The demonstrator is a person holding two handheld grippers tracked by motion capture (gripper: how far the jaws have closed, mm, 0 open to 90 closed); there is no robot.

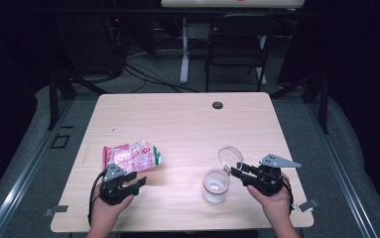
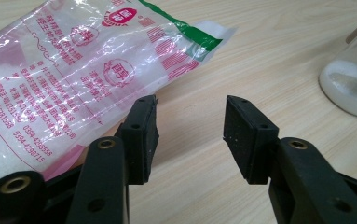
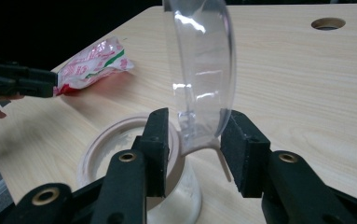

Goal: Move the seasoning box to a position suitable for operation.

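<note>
Left gripper: sitting low at the near left of the surface, jaws spread wide with nothing in them, right next to the packet.
Packet: clear bag with red and green print, lying flat.
Right gripper: jaws pinched on the clear lid, which is flipped up on edge.
Jar: open, whitish stuff in the bottom, just left of the right gripper, near edge of the surface.
</note>
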